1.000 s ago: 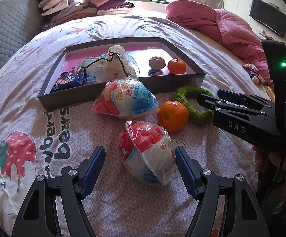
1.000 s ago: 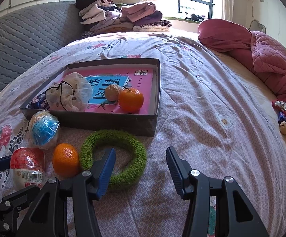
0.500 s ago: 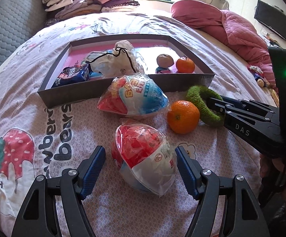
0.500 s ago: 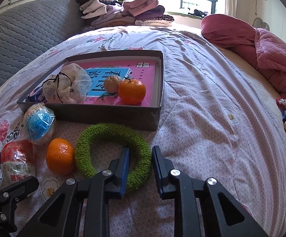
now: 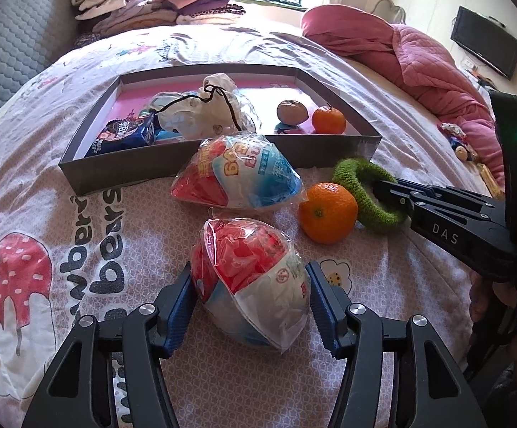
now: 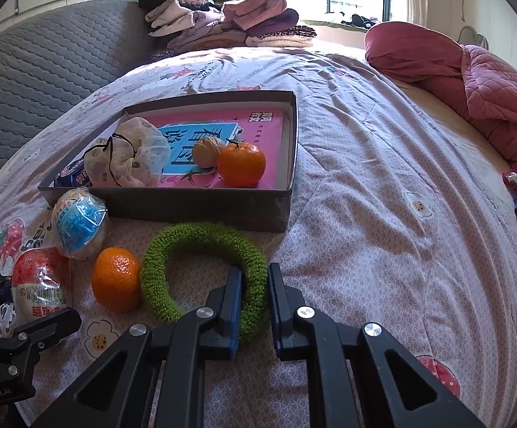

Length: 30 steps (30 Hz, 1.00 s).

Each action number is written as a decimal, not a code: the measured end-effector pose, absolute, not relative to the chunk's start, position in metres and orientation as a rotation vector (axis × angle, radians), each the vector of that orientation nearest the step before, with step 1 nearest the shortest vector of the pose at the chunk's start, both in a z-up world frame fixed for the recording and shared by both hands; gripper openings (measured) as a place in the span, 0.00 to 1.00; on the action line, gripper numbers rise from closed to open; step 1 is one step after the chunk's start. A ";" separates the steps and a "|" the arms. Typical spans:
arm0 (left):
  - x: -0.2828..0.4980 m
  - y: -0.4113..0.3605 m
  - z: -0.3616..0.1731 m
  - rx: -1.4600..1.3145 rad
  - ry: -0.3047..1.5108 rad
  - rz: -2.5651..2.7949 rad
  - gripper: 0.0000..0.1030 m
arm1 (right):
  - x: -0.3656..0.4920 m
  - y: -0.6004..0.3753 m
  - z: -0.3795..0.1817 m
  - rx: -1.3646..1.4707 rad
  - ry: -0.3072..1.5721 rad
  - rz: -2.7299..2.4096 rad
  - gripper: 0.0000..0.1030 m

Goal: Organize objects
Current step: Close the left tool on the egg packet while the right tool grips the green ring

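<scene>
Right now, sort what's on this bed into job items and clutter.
Job: grey shallow cardboard box, green fuzzy ring, loose orange tangerine, red-and-white wrapped packet, blue-and-red wrapped packet.
Lying about: folded clothes pile, pink quilted blanket.

A bed (image 6: 365, 185) spread with a pink strawberry-print cover carries a shallow grey box (image 6: 201, 208), two wrapped toy eggs (image 5: 237, 174) (image 5: 251, 278), a loose orange (image 5: 328, 212) and a green ring (image 6: 204, 267). Folded clothes (image 6: 229, 23) and a pink quilt (image 6: 472, 85) lie at its far end.
</scene>
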State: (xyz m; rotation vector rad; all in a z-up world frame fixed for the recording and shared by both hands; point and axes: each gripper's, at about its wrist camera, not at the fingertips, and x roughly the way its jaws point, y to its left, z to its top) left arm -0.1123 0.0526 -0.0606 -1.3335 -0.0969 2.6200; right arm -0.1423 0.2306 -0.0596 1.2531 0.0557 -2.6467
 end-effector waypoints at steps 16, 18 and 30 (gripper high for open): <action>-0.104 0.052 -0.049 -1.278 -0.084 2.631 0.58 | -0.135 0.235 -0.052 1.221 0.025 -2.649 0.13; -0.103 0.052 -0.047 -1.268 -0.079 2.637 0.58 | -0.134 0.235 -0.051 1.214 0.029 -2.652 0.13; -0.099 0.047 -0.035 -1.210 -0.072 2.677 0.58 | -0.122 0.240 -0.032 1.103 0.024 -2.699 0.13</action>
